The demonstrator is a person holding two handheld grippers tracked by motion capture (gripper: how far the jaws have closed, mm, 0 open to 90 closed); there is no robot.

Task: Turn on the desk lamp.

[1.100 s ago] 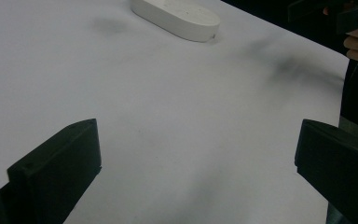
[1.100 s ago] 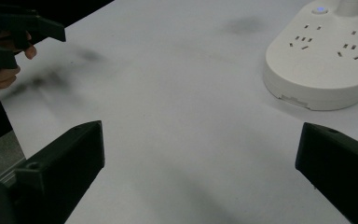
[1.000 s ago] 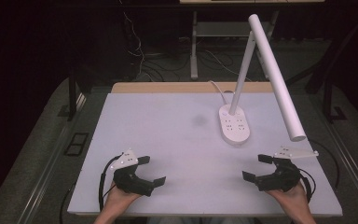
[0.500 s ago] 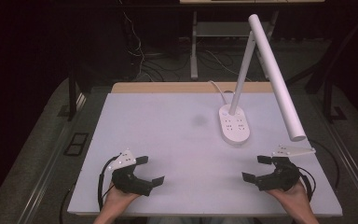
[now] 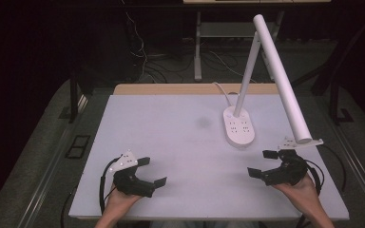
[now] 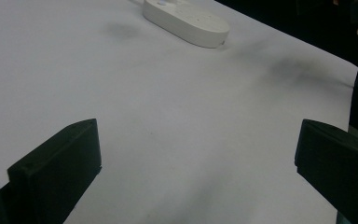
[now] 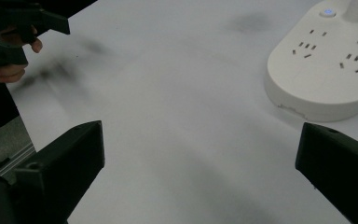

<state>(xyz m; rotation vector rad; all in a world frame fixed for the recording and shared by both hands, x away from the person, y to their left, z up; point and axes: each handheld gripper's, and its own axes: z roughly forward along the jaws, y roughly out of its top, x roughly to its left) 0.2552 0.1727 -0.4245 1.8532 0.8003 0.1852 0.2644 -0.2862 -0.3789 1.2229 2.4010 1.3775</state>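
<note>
Grippers rest low at the near edge of the white bench (image 5: pixel 180 137): left gripper (image 5: pixel 151 172) and right gripper (image 5: pixel 262 163), both wide apart (holding nothing). Desk lamp (image 5: pixel 239 126) stands nearer the right one.

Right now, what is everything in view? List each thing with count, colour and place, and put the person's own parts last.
Table: one, white top with a wooden far edge, centre of the high view.
Desk lamp: one, white; oval base with sockets stands right of the table's centre, and its long tube head slants out toward the right gripper.
Lamp cord: one, white, runs from the base off the far edge.
Floor cables: several, beyond the table.
Left gripper: one, black, near-left on the table, jaws wide apart.
Right gripper: one, black, near-right, jaws wide apart.
Hands: two, at the near edge.
</note>
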